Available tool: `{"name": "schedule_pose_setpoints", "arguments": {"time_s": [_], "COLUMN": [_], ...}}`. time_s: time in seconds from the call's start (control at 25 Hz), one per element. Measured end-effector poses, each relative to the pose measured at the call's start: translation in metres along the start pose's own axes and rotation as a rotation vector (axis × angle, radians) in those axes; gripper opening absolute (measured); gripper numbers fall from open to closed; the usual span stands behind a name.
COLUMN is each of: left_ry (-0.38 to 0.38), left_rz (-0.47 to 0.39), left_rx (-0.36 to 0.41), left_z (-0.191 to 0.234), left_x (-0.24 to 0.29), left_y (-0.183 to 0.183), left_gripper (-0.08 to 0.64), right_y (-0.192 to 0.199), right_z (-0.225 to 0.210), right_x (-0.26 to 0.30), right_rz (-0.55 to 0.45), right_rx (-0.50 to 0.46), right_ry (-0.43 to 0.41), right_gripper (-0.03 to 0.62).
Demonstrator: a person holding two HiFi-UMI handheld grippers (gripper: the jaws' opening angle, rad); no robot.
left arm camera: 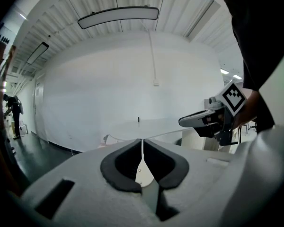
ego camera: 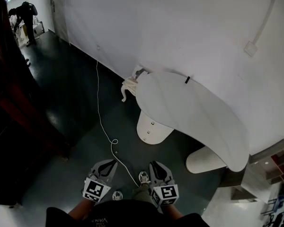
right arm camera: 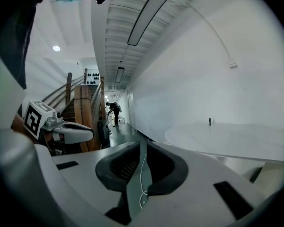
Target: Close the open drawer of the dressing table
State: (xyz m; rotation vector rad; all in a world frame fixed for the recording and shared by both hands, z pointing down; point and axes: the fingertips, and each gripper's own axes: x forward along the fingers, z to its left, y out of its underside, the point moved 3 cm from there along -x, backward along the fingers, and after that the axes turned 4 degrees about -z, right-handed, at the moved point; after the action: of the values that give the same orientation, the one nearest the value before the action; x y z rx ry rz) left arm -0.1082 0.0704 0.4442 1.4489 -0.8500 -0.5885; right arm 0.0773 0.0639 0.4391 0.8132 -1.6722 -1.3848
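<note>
Both grippers are low in the head view, side by side, pointing toward the desk and well short of it. Left gripper [left arm camera: 142,141]: jaws pressed together at the tips, nothing between them. Right gripper [right arm camera: 143,145]: jaws a narrow slit apart, empty, only floor and cable visible through the gap. Each gripper shows in the other's view, held level beside it. A thin white cable [ego camera: 104,126] lies on the dark floor [ego camera: 71,103]; it runs from between the grippers through a small loop and on up to the wall. Next out is the desk [ego camera: 194,112], with a white curved top set against the white wall [ego camera: 180,27] on two round white pedestals. The left pedestal [ego camera: 154,129] carries two small studs, and the right pedestal [ego camera: 204,160] is half under the top. I can't tell from any view whether the drawer is open. A small black item [ego camera: 187,80] stands on the desk's far edge by the wall. A pale cloth bundle [ego camera: 129,86] sits on the floor at the desk's left end, touching the wall. A shelf unit [ego camera: 270,167] is at the right of the desk. Far down the corridor at top left, a person [ego camera: 24,11] is bent over.
</note>
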Motion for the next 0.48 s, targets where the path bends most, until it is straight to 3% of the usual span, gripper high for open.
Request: {"name": "schedule_pose_setpoints", "arguments": {"time_s": [0.16, 0.48], "left_ry": [-0.021, -0.027], "left_rz": [0.03, 0.015], "left_rx": [-0.041, -0.024], "left_z": [-0.002, -0.003], "left_x": [-0.023, -0.044], "left_y": [0.0, 0.007], "left_gripper": [0.026, 0.025], "right_y": [0.002, 0.005], "right_z": [0.016, 0.041], "right_x": [-0.006, -0.011], "right_rz": [-0.013, 0.019], "right_rx": [-0.011, -0.018], "right_ry": [-0.019, -0.042], "right_gripper": [0.005, 0.003]}}
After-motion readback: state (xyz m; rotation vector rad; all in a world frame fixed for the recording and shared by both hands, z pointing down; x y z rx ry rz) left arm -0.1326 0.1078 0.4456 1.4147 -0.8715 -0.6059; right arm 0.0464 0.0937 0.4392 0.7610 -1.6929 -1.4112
